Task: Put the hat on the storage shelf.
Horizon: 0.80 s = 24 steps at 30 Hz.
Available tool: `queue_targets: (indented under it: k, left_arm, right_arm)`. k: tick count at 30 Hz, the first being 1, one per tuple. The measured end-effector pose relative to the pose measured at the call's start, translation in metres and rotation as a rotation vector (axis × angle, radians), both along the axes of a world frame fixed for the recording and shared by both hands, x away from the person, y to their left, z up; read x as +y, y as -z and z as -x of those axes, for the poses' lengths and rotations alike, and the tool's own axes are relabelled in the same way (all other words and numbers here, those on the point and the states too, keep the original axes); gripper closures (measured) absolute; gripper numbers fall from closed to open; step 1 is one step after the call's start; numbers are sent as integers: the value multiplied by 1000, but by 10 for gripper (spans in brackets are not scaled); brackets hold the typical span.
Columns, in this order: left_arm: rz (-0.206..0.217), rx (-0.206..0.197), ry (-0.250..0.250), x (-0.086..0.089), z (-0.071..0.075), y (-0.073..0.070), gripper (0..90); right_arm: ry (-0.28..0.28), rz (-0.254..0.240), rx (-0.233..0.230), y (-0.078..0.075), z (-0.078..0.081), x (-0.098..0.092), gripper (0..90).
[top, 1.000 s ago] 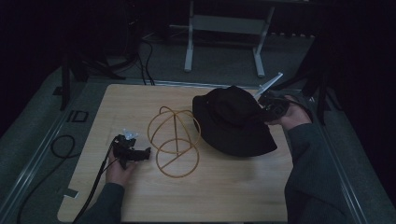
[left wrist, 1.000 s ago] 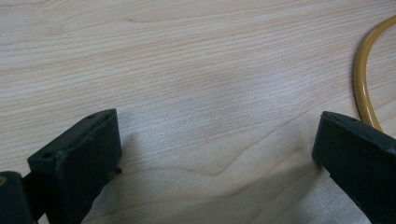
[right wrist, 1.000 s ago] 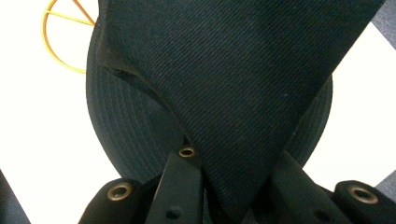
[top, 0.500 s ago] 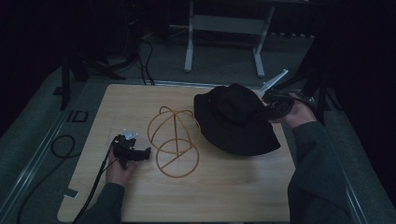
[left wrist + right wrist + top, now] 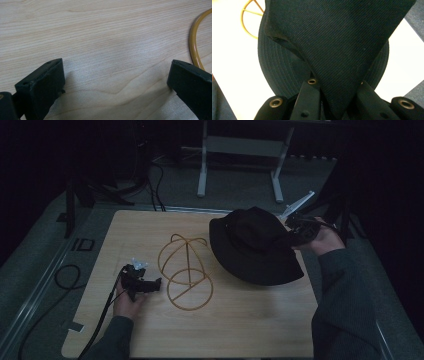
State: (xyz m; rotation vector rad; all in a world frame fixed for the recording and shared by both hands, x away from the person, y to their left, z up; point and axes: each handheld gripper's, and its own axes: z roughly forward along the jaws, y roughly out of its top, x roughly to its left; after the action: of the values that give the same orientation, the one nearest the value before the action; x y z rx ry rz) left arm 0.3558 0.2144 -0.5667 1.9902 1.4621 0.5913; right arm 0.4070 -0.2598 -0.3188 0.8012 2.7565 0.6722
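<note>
A black bucket hat (image 5: 255, 250) lies on the right half of the wooden table (image 5: 240, 330). My right gripper (image 5: 294, 236) comes in from the hat's right side and is shut on a pinched fold of its crown. In the right gripper view the dark cloth (image 5: 337, 37) rises in a wedge from between the jaws of the right gripper (image 5: 337, 100). A yellow wire hat stand (image 5: 186, 270) stands at the table's middle. My left gripper (image 5: 156, 283) rests on the table just left of the stand, open, with bare wood between the jaws of the left gripper (image 5: 115, 82).
The stand's yellow base ring (image 5: 193, 42) curves past the left gripper's right jaw. A black cable (image 5: 107, 315) trails from the left gripper toward the front left. The table edge runs close behind the right hand (image 5: 325, 240). A metal frame (image 5: 240, 150) stands on the floor beyond.
My right gripper has edged slightly to the right with the hat's crown in it, stretching the hat a little. The left gripper has stayed where it was.
</note>
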Motion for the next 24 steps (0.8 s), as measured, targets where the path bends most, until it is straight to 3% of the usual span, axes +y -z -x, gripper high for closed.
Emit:
queue_targets:
  k: [24]
  left_arm:
    - [0, 0, 0, 0, 0, 0, 15]
  right_arm:
    - [-19, -24, -26, -21, 4, -3, 854]
